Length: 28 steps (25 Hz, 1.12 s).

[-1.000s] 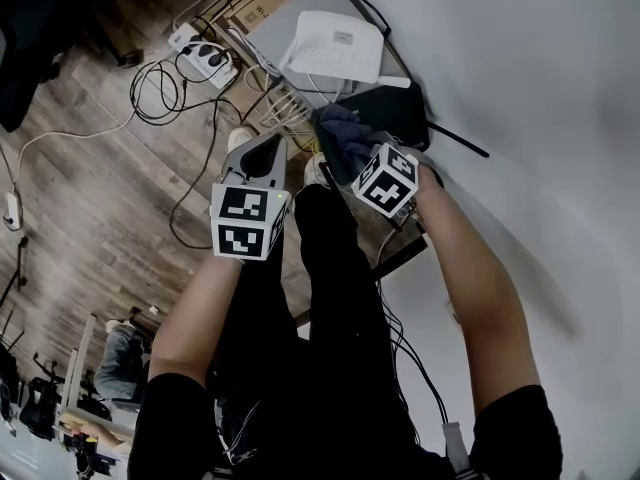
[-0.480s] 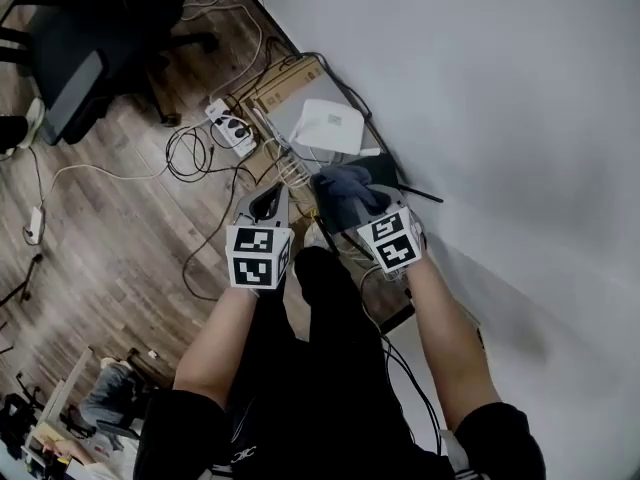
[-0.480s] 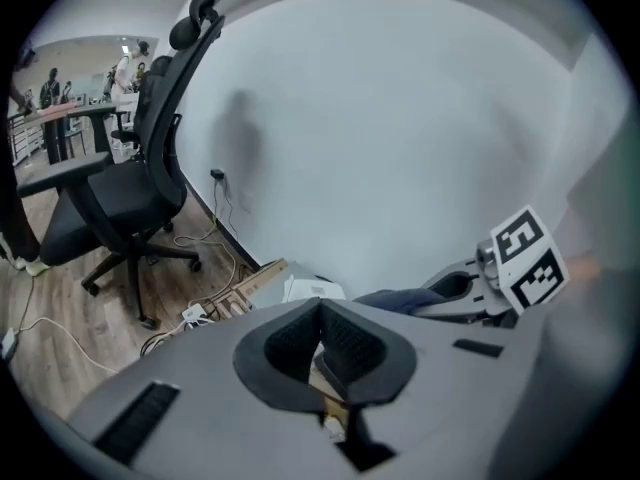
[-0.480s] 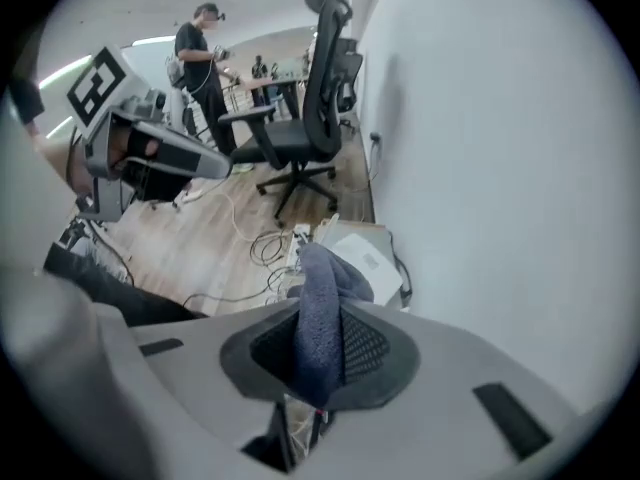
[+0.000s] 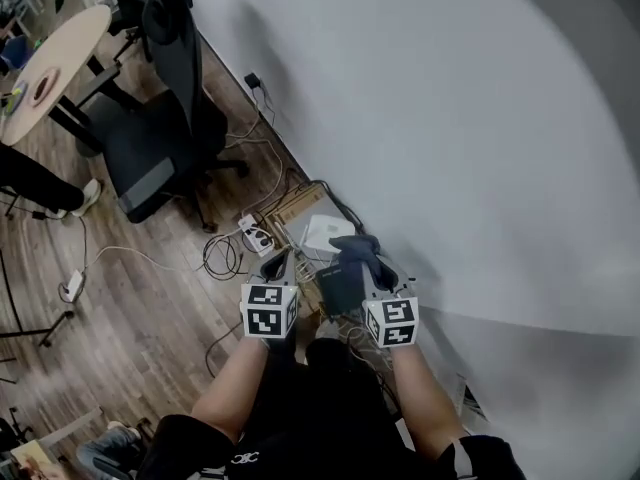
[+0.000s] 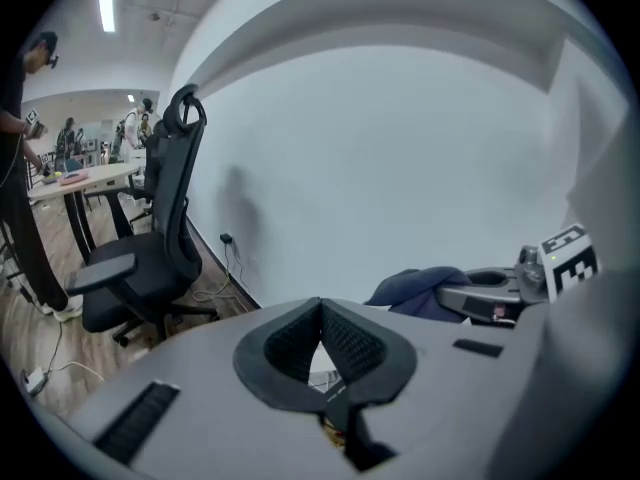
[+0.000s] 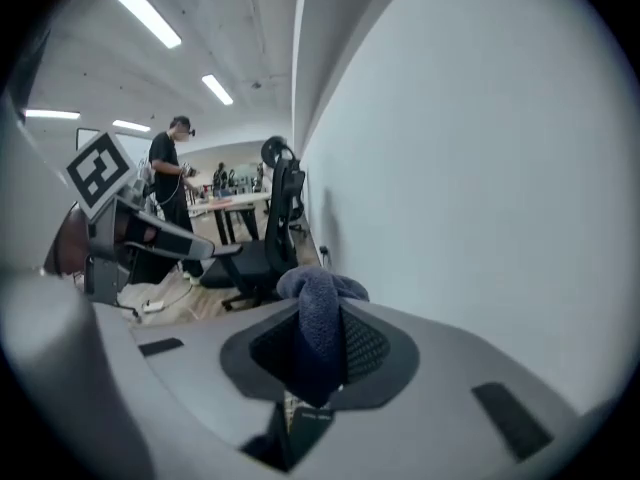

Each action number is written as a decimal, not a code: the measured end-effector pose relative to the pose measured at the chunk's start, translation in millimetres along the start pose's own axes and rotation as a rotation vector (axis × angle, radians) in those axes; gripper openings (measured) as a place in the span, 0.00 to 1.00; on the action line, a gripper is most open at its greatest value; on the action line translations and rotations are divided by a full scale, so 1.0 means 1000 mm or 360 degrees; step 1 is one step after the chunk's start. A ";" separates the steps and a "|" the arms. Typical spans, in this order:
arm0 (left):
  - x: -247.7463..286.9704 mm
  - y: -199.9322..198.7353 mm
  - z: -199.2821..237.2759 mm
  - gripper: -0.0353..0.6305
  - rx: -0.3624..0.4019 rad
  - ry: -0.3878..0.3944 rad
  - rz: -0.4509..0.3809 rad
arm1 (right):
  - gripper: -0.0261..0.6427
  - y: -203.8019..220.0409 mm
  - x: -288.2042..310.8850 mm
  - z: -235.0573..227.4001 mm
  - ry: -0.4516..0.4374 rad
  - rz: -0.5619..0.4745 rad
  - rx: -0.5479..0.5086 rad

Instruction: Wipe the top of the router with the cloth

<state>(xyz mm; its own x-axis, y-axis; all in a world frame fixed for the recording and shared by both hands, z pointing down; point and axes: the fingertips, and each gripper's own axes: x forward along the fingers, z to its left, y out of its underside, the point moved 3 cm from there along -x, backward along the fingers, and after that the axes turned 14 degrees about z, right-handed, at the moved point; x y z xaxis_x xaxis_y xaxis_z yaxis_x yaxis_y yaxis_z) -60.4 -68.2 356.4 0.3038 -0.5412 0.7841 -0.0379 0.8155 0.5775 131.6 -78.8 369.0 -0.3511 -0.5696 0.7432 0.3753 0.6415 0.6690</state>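
A white router (image 5: 325,233) lies on the floor at the foot of the wall, small in the head view. My right gripper (image 5: 362,271) is shut on a dark blue cloth (image 5: 352,256), which bunches over the jaw tips and hangs between the pads (image 7: 317,313). The cloth is held up in the air above the router, apart from it. My left gripper (image 5: 278,266) is level with the right one, to its left, jaws shut with nothing between them (image 6: 321,313). From the left gripper view the cloth (image 6: 425,286) shows to the right.
A black office chair (image 5: 160,138) stands to the left by the wall. A power strip (image 5: 258,238) and loose cables (image 5: 225,260) lie on the wooden floor beside a cardboard box (image 5: 298,203). A round table (image 5: 50,78) sits far left. A person (image 7: 170,203) stands in the distance.
Both grippers have risen well away from the floor and the routers, which now look much smaller. The cloth has come up with the right gripper, off the black router.
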 end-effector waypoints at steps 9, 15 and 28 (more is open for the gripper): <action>-0.107 -0.102 -0.026 0.06 0.0105 -0.0044 -0.0328 | 0.10 -0.152 -0.115 -0.001 0.0090 -0.0641 0.0087; -0.186 -0.166 -0.041 0.06 0.0250 -0.0099 -0.0612 | 0.10 -0.215 -0.185 0.003 0.0106 -0.0916 0.0140; -0.217 -0.206 -0.048 0.06 0.0296 -0.0088 -0.0733 | 0.10 -0.237 -0.202 0.003 0.0132 -0.1015 0.0136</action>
<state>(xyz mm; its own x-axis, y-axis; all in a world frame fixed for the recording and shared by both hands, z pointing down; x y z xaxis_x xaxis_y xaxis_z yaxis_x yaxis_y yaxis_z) -72.3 -109.1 56.6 0.2781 -0.8508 0.4458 -0.0826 0.4413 0.8936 111.4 -114.4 60.8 -0.4138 -0.8880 0.2008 0.0441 0.2007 0.9787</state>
